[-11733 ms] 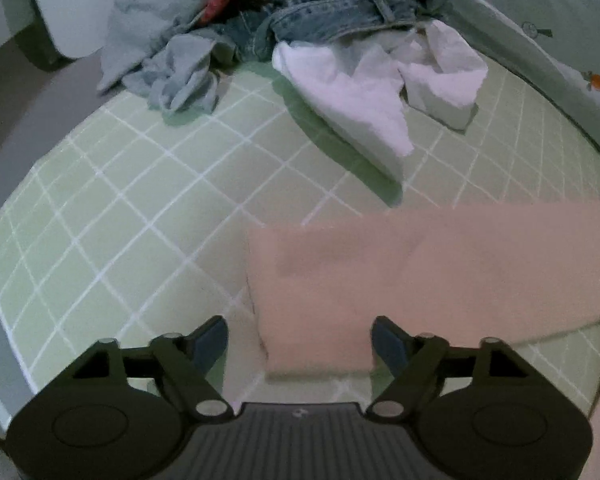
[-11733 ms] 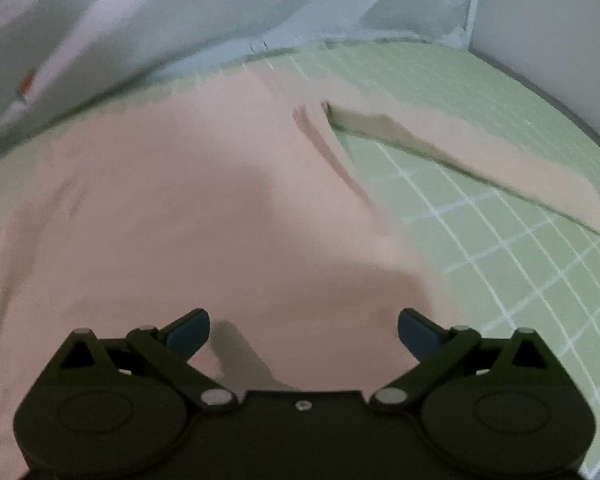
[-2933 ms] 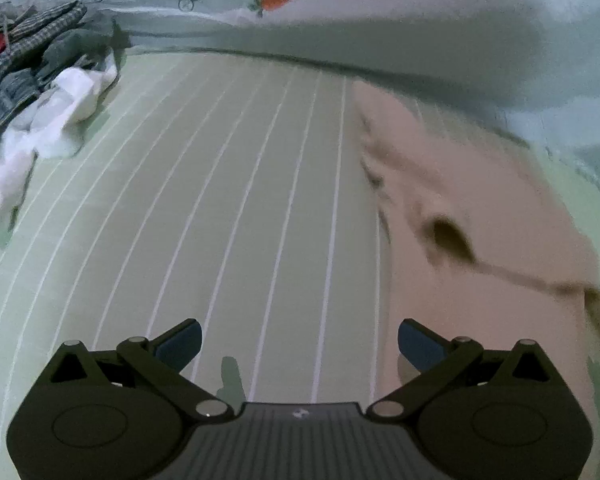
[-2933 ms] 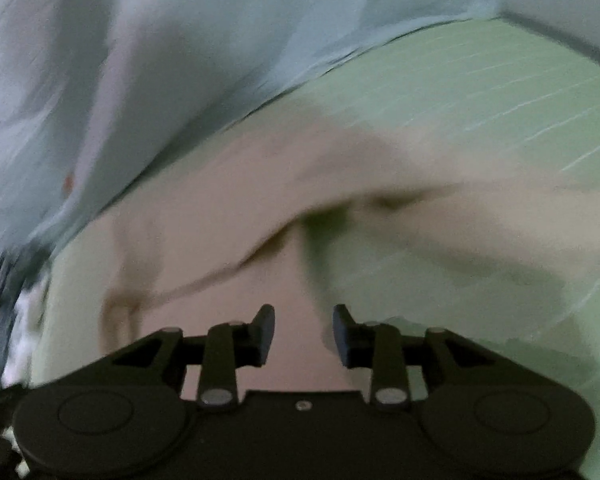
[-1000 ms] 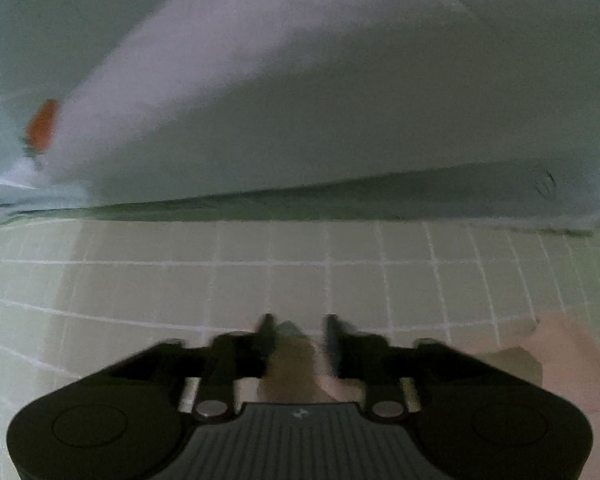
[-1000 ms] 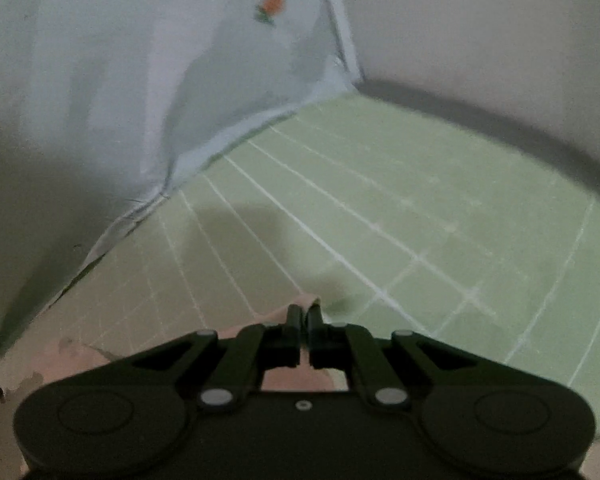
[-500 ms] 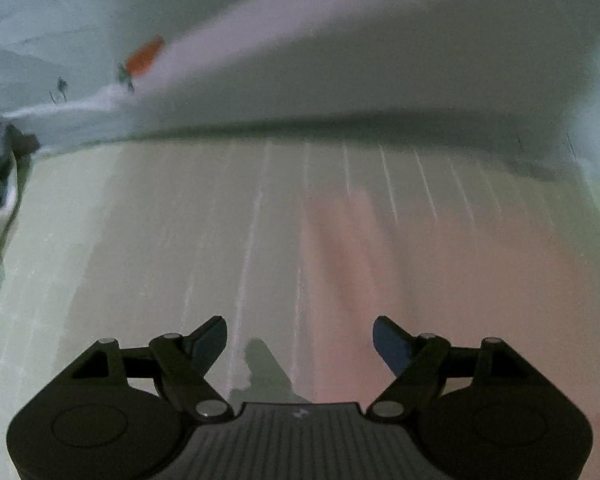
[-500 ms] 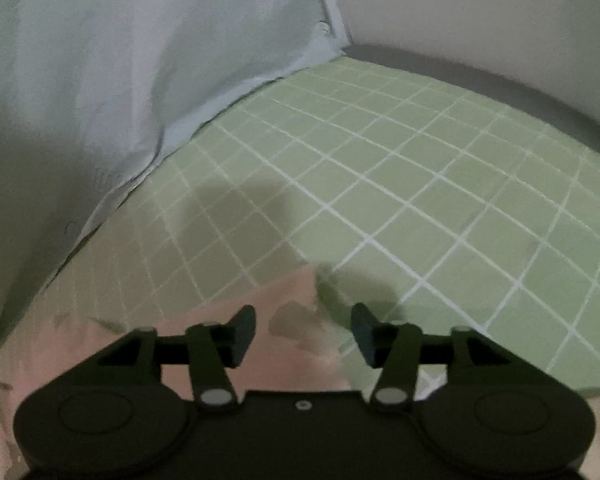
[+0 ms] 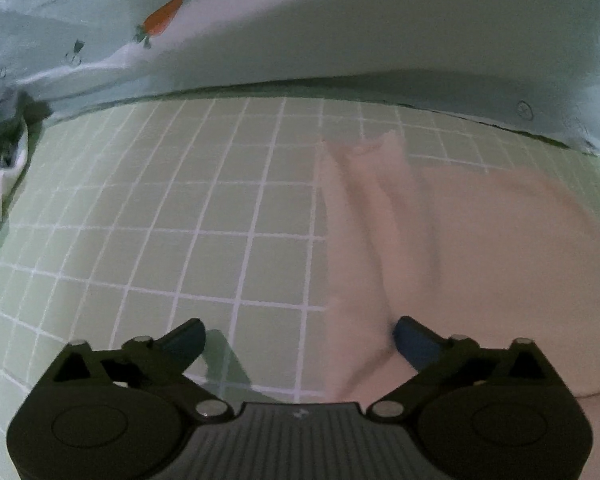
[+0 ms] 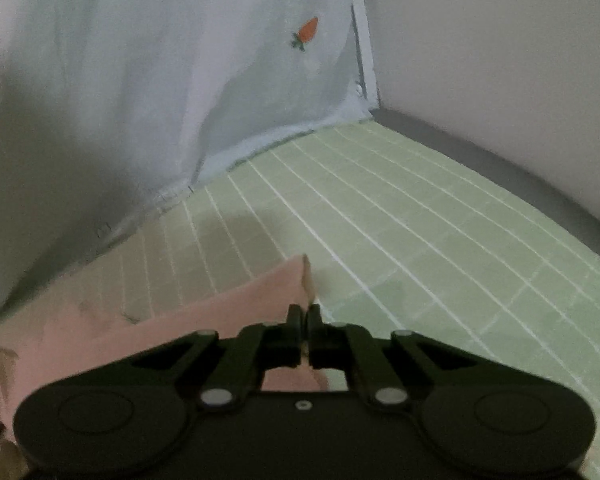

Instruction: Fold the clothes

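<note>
A pale pink garment [image 9: 480,248] lies spread on the green checked sheet [image 9: 180,216], filling the right half of the left wrist view. My left gripper [image 9: 298,338] is open and empty, low over the garment's left edge. In the right wrist view my right gripper [image 10: 303,318] is shut on a corner of the pink garment [image 10: 204,320], whose edge sticks up just past the fingertips.
A light blue duvet with carrot prints [image 9: 340,28] is bunched along the far side and shows in the right wrist view [image 10: 160,80]. A pile of other clothes [image 9: 0,152] sits at the far left. A grey wall [image 10: 500,60] stands beyond the bed's right edge.
My left gripper has opened wider and let go of the pink cloth it pinched a second ago. My right gripper opened half a second ago and has shut again on the garment's corner.
</note>
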Available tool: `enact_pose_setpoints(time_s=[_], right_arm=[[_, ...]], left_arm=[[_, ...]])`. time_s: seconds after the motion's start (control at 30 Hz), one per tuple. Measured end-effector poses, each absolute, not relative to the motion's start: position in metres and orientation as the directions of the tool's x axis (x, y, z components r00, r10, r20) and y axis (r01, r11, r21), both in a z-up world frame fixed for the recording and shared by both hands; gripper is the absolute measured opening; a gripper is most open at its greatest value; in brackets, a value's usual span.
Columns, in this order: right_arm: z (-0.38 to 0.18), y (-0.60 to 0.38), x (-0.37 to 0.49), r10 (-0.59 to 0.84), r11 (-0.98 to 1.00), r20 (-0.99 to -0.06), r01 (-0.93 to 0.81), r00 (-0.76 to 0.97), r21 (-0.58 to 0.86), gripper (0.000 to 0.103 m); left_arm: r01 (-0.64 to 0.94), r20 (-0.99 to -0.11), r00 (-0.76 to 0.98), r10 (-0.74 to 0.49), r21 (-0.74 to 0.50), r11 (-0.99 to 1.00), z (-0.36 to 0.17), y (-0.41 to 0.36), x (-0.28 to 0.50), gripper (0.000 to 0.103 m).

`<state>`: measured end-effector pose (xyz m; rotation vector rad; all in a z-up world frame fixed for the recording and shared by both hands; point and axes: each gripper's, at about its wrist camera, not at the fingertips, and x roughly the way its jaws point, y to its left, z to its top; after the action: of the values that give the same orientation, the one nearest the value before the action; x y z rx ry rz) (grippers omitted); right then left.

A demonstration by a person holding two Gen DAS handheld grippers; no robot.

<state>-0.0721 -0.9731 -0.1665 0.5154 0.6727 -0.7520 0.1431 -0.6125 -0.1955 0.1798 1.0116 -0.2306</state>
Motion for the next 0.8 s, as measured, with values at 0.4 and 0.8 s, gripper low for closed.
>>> enact_pose_setpoints(time_s=[0.4,0.8], right_arm=[[-0.173,-0.94,-0.067,-0.47,0.687,-0.719,0.723,0.511,0.065,0.003],[-0.12,-0.822,-0.05,-0.159,0.909,-0.59,0.35,0.792,0.225,0.003]], left_arm=[[0.244,-0.831,0.547,-0.097,0.048,0.969,-0.169,-0.59,0.117,0.102],[0.266,-0.835,0.532,-0.141,0.007,0.964,-0.15,-0.544,0.027,0.102]])
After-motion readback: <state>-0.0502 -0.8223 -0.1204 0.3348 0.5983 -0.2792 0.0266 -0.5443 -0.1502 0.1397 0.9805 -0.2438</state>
